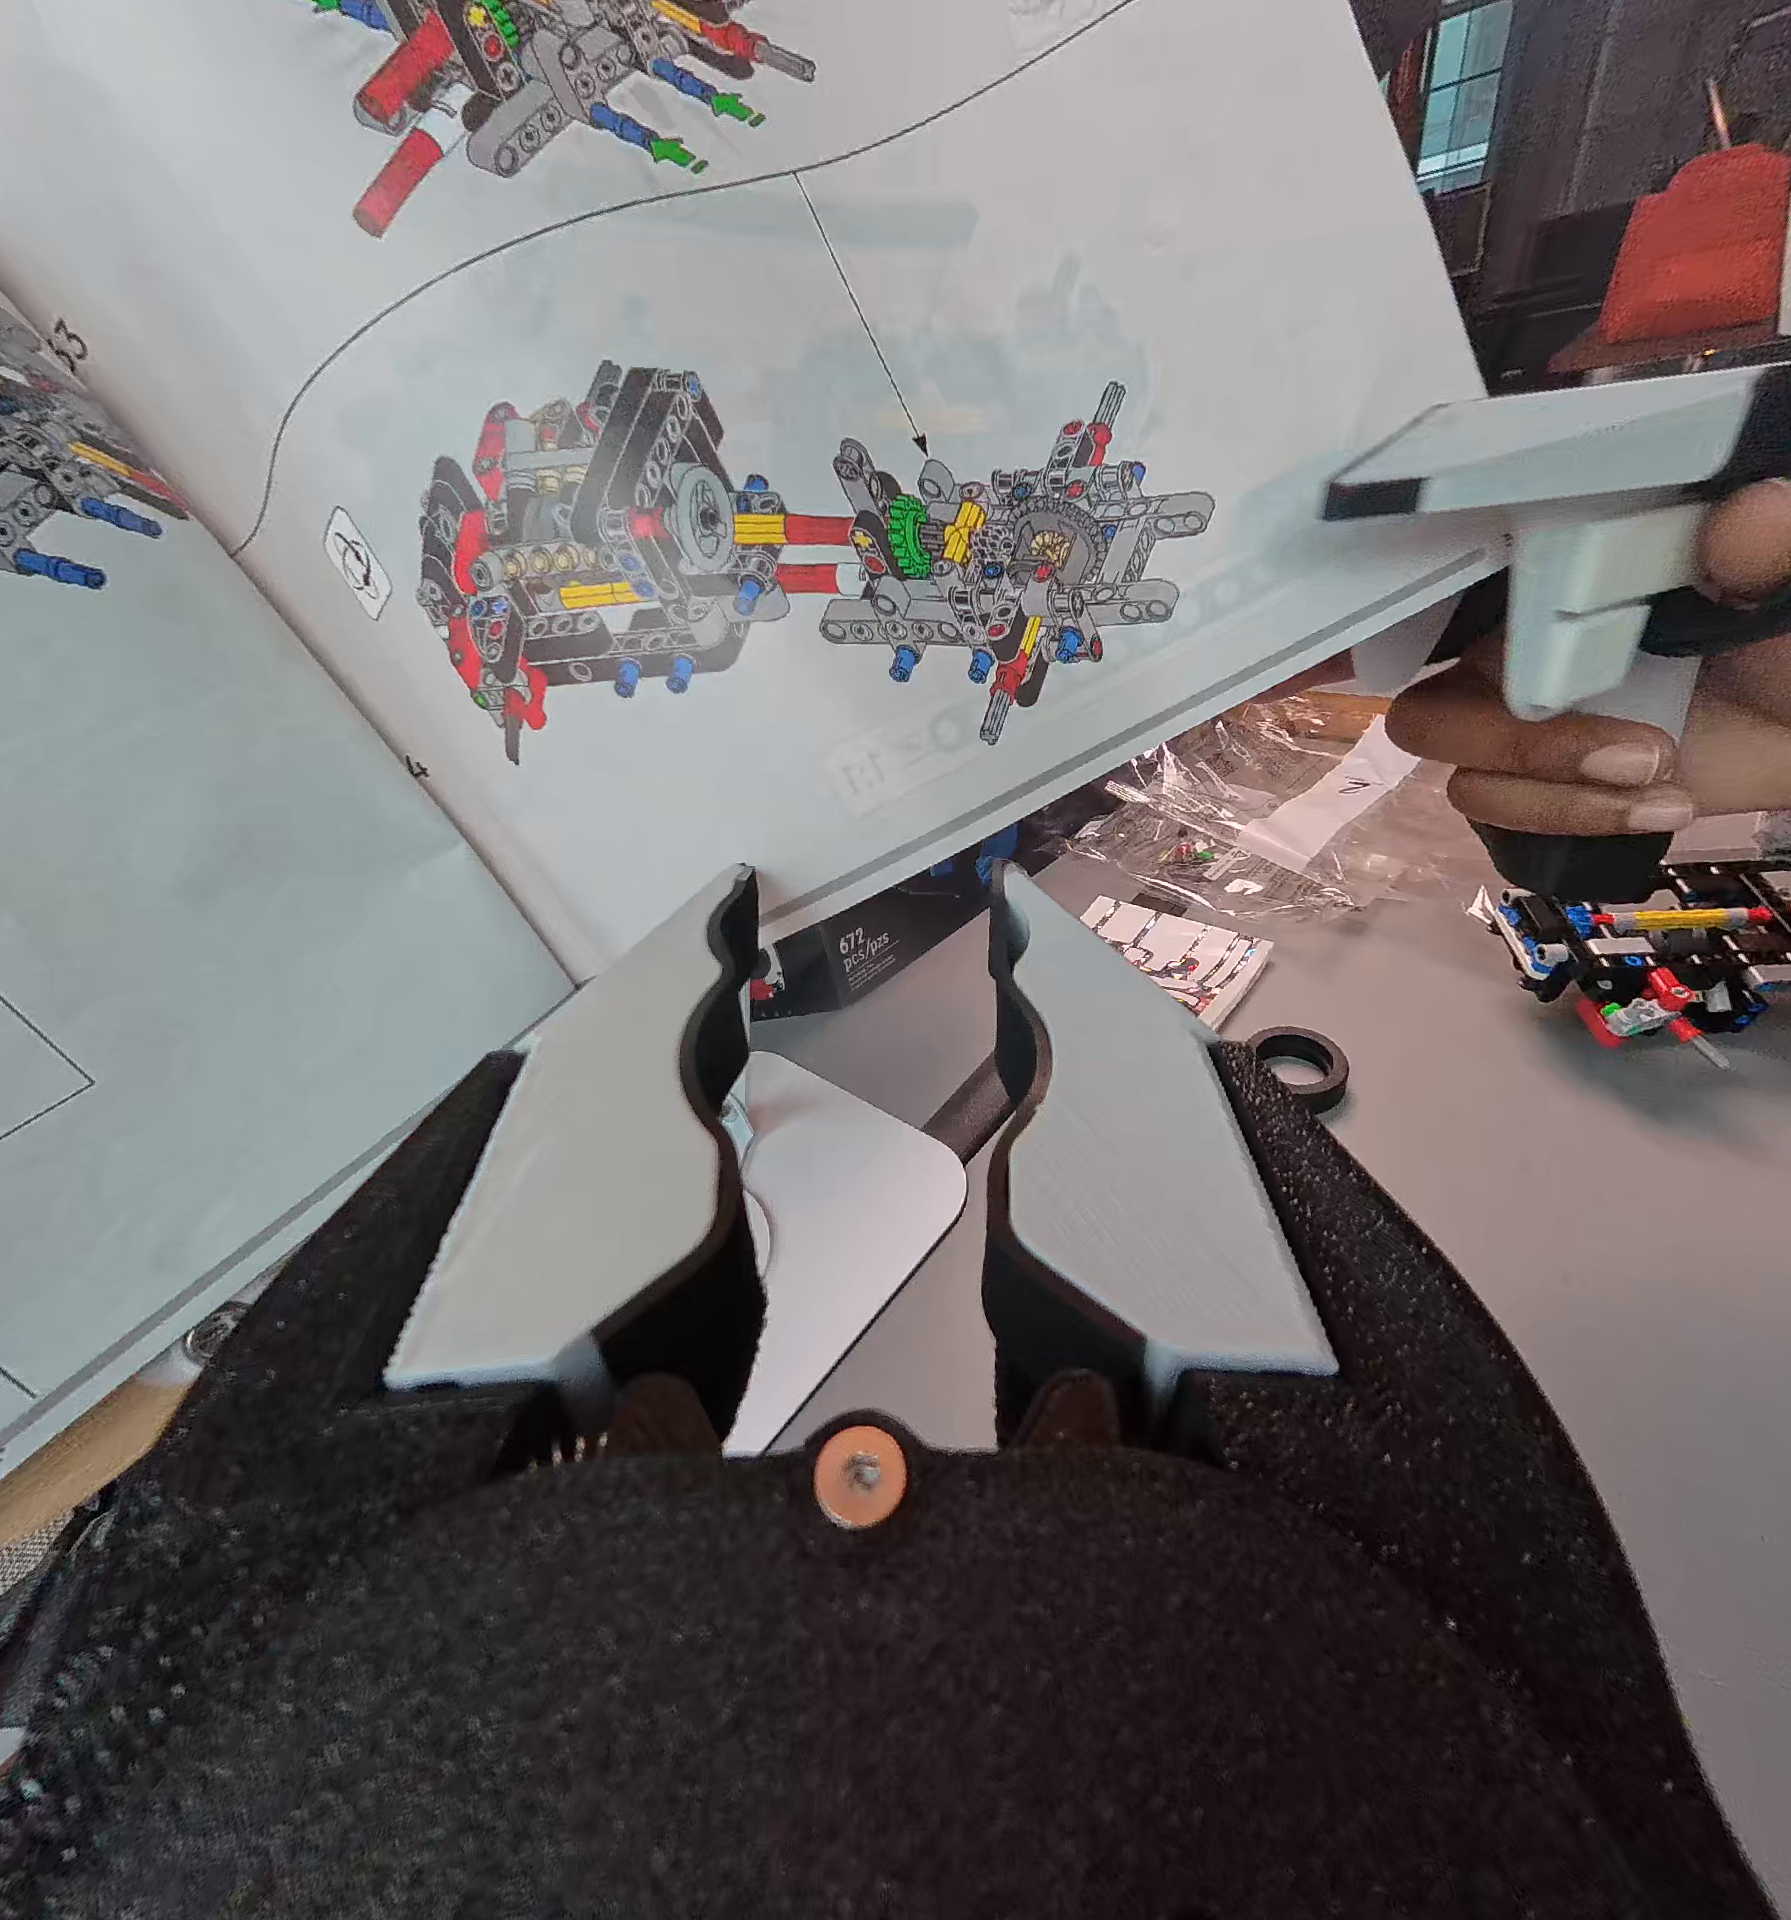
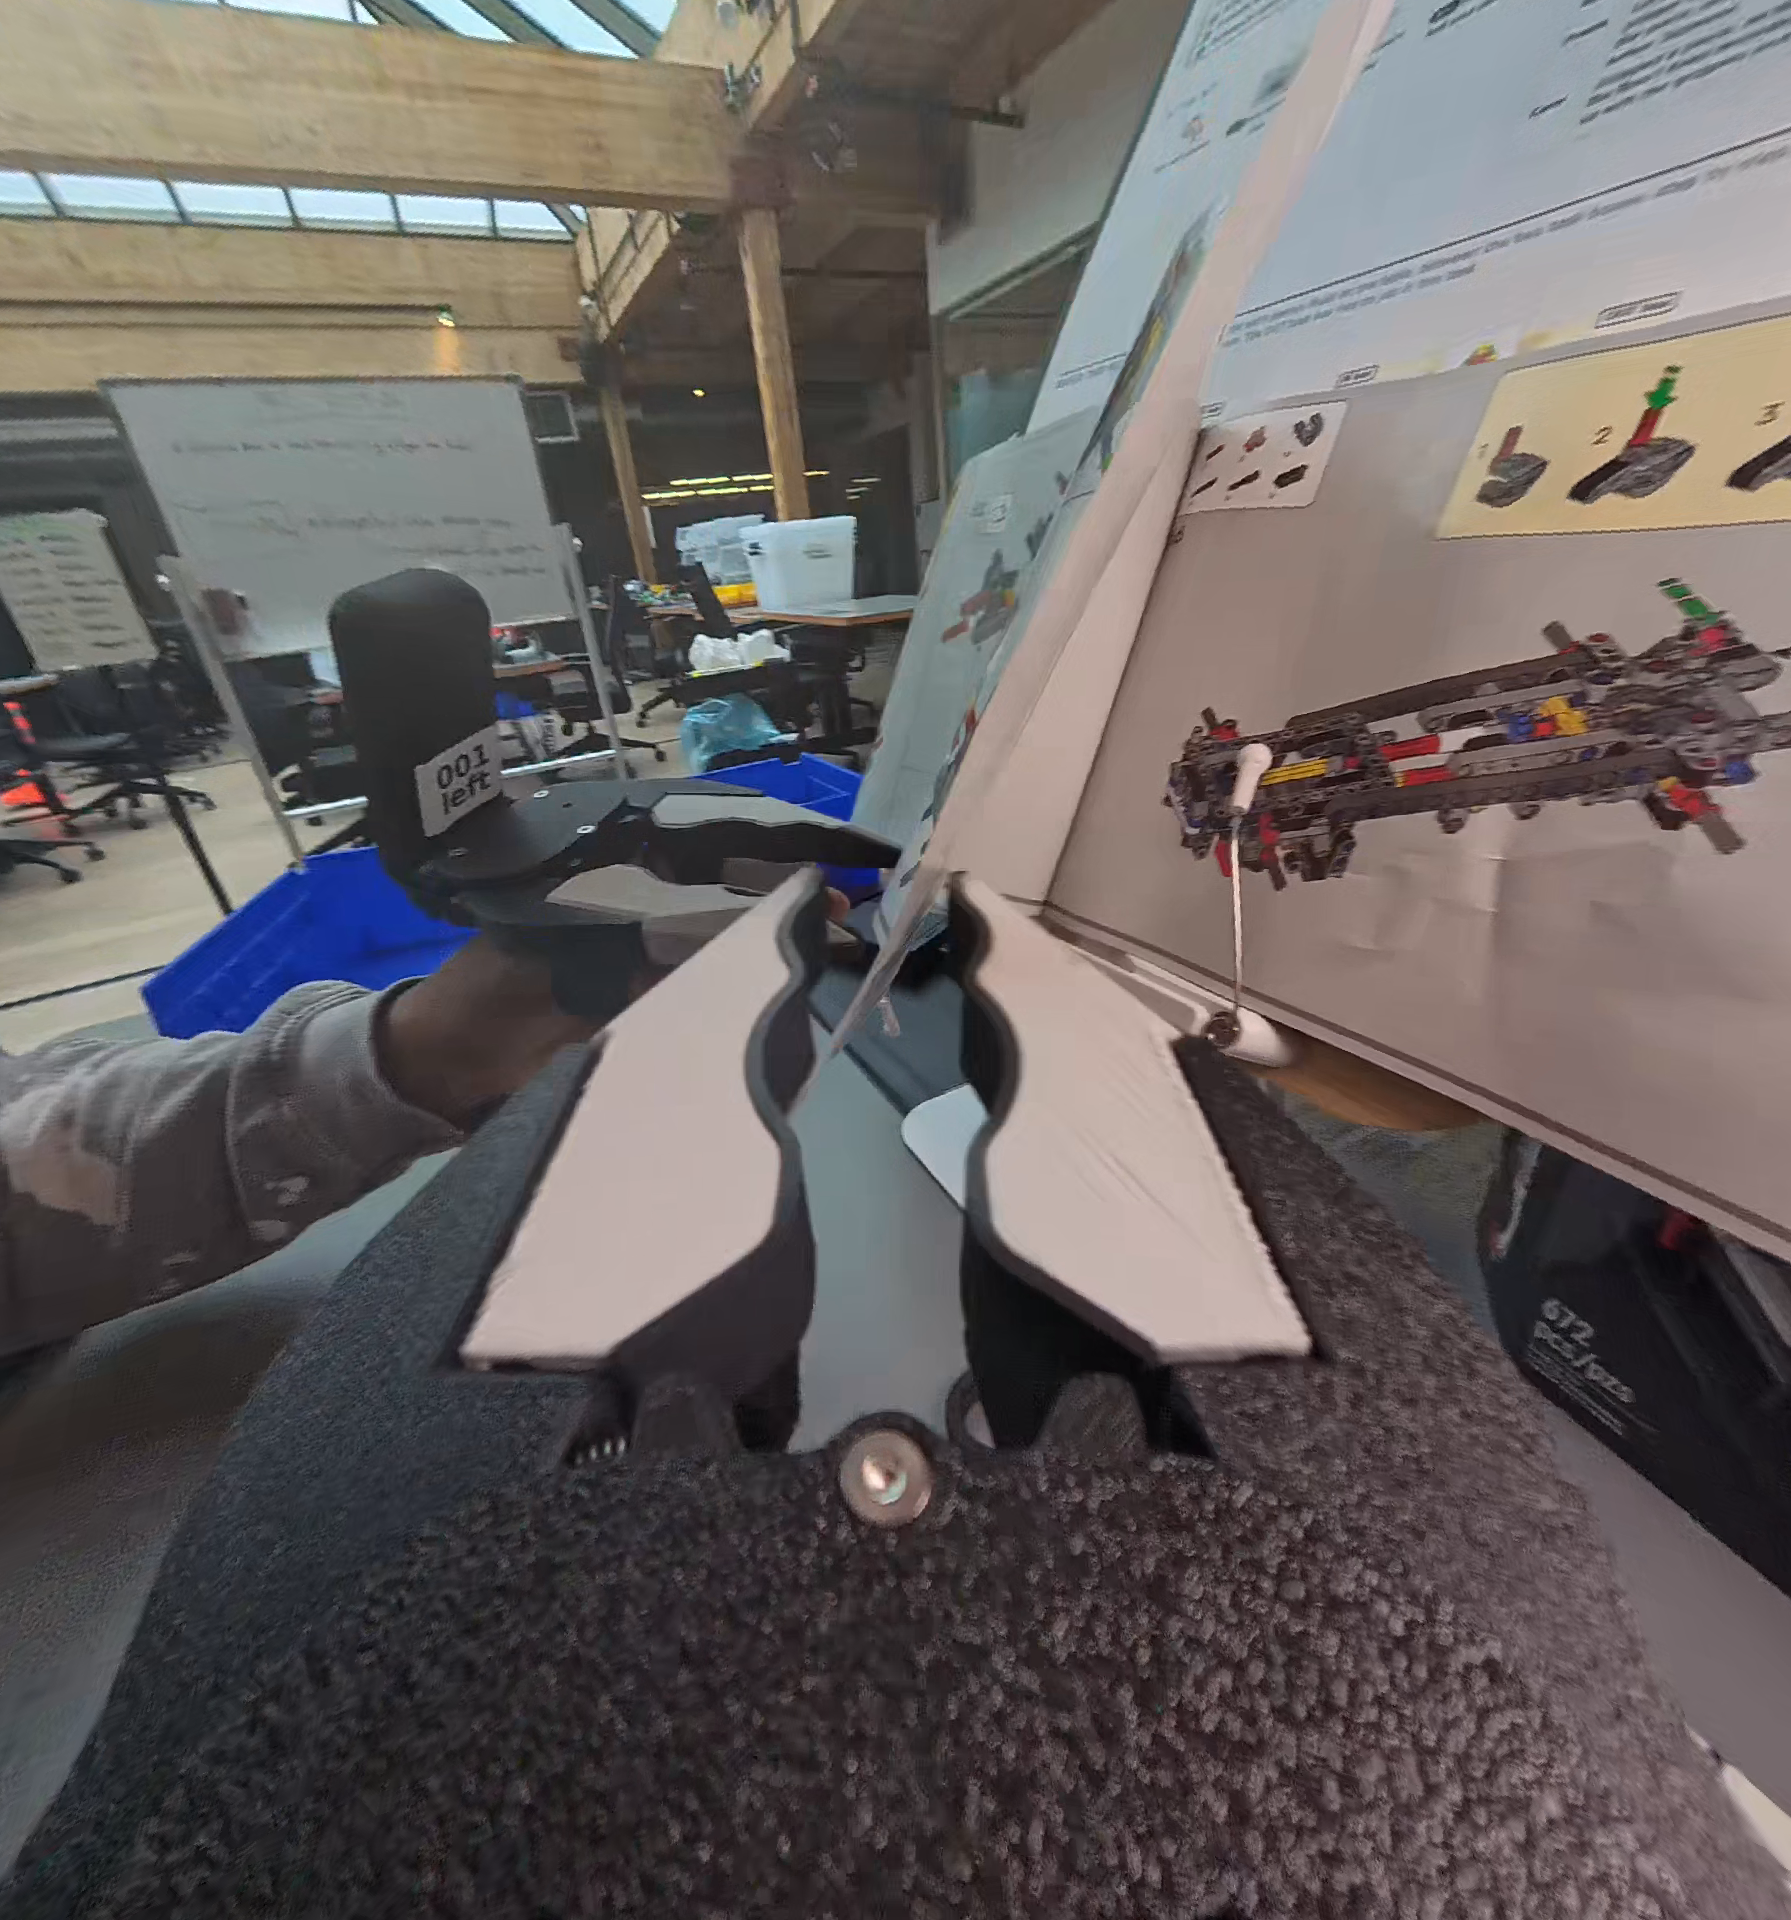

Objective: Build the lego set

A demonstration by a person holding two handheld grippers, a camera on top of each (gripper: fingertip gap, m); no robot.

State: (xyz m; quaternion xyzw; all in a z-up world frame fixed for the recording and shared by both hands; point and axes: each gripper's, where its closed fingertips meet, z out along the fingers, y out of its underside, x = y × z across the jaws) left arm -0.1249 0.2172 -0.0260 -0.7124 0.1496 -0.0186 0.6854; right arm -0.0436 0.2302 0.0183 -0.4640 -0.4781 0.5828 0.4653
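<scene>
Left: my left gripper [image 1: 875, 904] sits under the lower edge of the instruction booklet [image 1: 725, 312], which stands propped open and tilted toward me, I judge so that the assembly diagrams can be read. Its fingers are apart, with a clear gap between the tips, and they close on nothing; the tips lie just beside the page edge, and I cannot tell whether they touch it.

Centre: a loose page [image 2: 896, 971] hangs edge-on between the fingers of my right gripper [image 2: 889, 896]. The jaws are part open around the sheet, not pressed onto it, a stance suited, I judge, to turning the leaf.

Right: the part-built lego chassis [image 1: 1680, 951] rests on the grey table [image 1: 1493, 1299], well apart from both tools, below the bags of parts [image 1: 1234, 821]. The black set box [image 2: 1649, 1382] lies beneath the booklet.
</scene>
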